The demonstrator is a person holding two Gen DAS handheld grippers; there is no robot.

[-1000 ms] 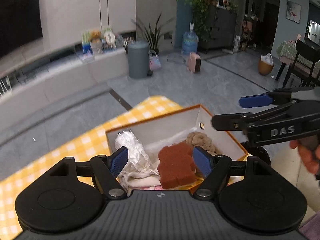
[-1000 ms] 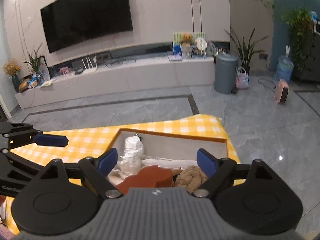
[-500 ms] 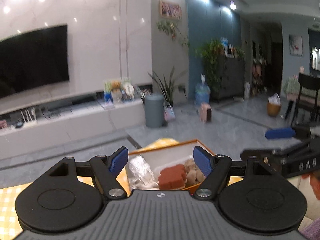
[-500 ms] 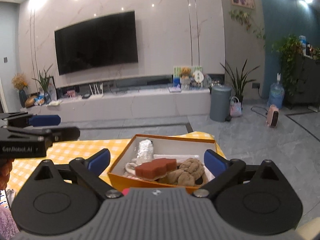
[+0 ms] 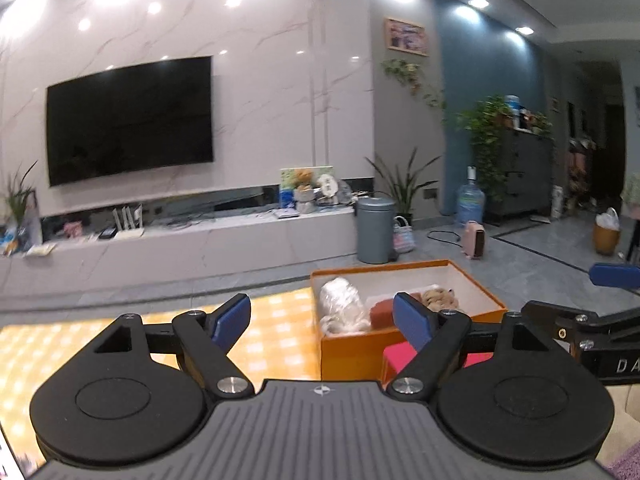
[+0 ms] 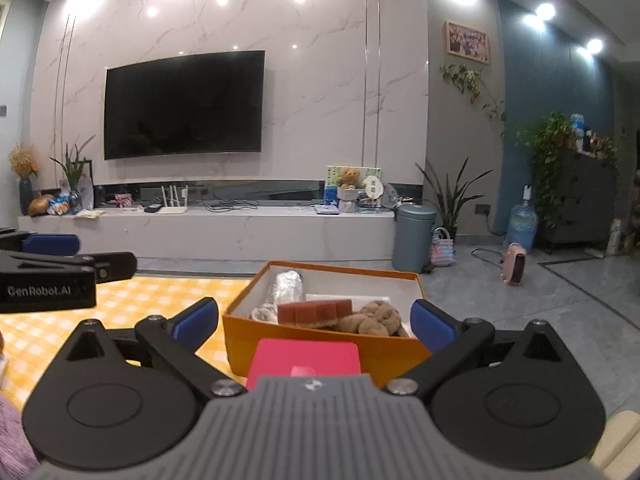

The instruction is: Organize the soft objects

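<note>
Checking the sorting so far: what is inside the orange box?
In the orange box lie a crinkled silvery bundle, a reddish-brown sponge block and a tan knotted plush, with something white beneath them. The near wall hides the box floor and whatever lies lower.

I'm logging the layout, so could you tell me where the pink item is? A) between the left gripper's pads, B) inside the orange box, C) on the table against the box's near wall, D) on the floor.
C: the pink item lies outside the orange box, against its near wall.
</note>
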